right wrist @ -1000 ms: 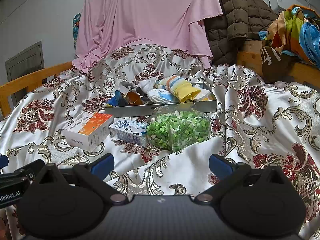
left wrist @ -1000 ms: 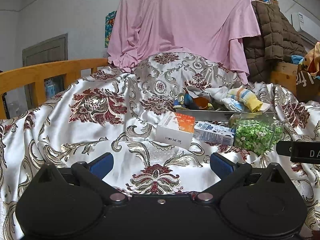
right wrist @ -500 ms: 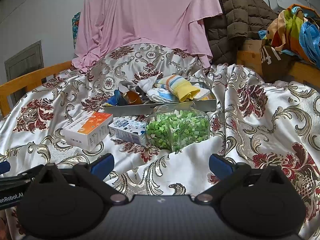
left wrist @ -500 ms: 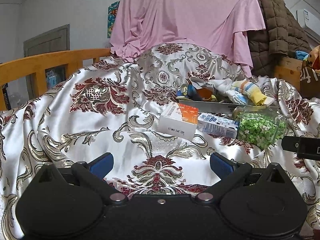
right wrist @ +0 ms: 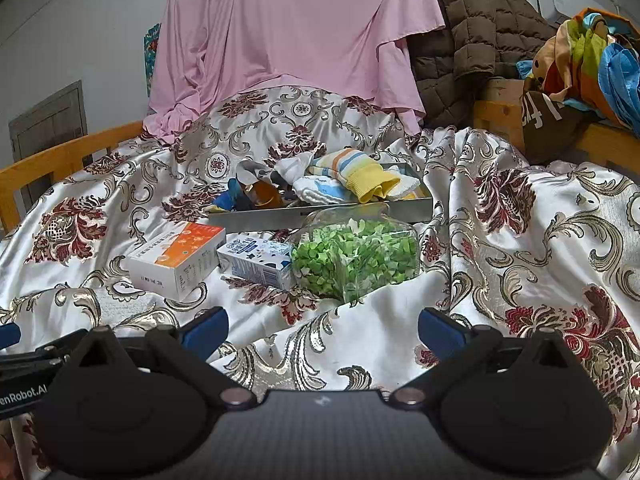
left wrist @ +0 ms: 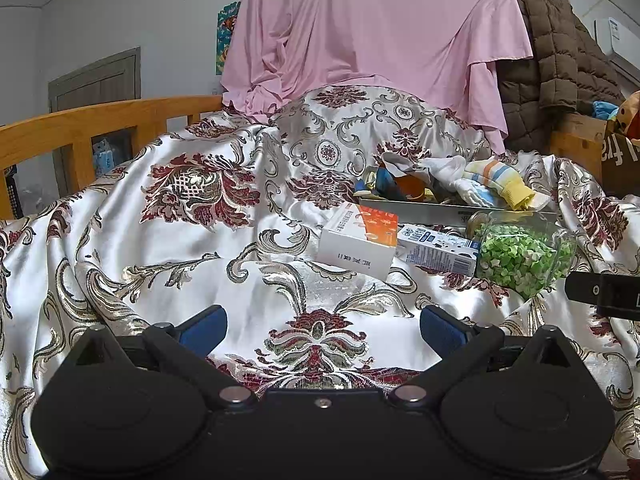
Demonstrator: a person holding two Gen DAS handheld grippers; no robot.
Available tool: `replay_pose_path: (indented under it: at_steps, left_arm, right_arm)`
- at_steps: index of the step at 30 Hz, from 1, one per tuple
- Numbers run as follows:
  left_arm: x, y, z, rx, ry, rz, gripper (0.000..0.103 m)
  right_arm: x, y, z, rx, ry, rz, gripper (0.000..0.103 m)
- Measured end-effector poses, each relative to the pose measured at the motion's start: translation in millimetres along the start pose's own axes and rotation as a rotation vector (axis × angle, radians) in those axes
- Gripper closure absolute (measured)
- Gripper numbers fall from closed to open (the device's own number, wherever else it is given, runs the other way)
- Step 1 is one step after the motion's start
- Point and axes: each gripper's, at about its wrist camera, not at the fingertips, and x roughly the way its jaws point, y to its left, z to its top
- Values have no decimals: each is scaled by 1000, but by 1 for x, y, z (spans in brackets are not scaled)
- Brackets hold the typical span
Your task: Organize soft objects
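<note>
A metal tray (right wrist: 332, 213) (left wrist: 432, 211) on the satin bedspread holds a heap of soft things: a striped sock with a yellow cuff (right wrist: 360, 176) (left wrist: 500, 182), white socks and blue-orange pieces (right wrist: 256, 194). In front of the tray lie an orange-and-white box (right wrist: 178, 258) (left wrist: 358, 240), a blue-and-white carton (right wrist: 258, 262) (left wrist: 438, 250) and a clear container of green bits (right wrist: 356, 258) (left wrist: 520, 256). My left gripper (left wrist: 322, 326) is open over bare spread, well short of the box. My right gripper (right wrist: 322, 326) is open too, just short of the green container.
The patterned bedspread (left wrist: 180, 240) covers the whole bed in loose folds. A wooden rail (left wrist: 80, 128) runs along the left. A pink sheet (right wrist: 296, 40) and a brown quilted jacket (right wrist: 472, 40) hang behind. Colourful fabric (right wrist: 592, 60) piles at the right.
The left gripper has tilted and drawn back a little, so the boxes and tray sit higher in its view. The right view has hardly shifted. Both jaws stayed open.
</note>
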Motion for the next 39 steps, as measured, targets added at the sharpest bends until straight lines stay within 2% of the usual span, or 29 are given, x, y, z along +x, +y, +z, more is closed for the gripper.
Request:
replay_pose_path:
  at_steps: [39]
  left_arm:
    - [4, 0, -1, -2, 27, -6, 1]
  right_arm:
    - [1, -1, -3, -2, 6, -3, 0]
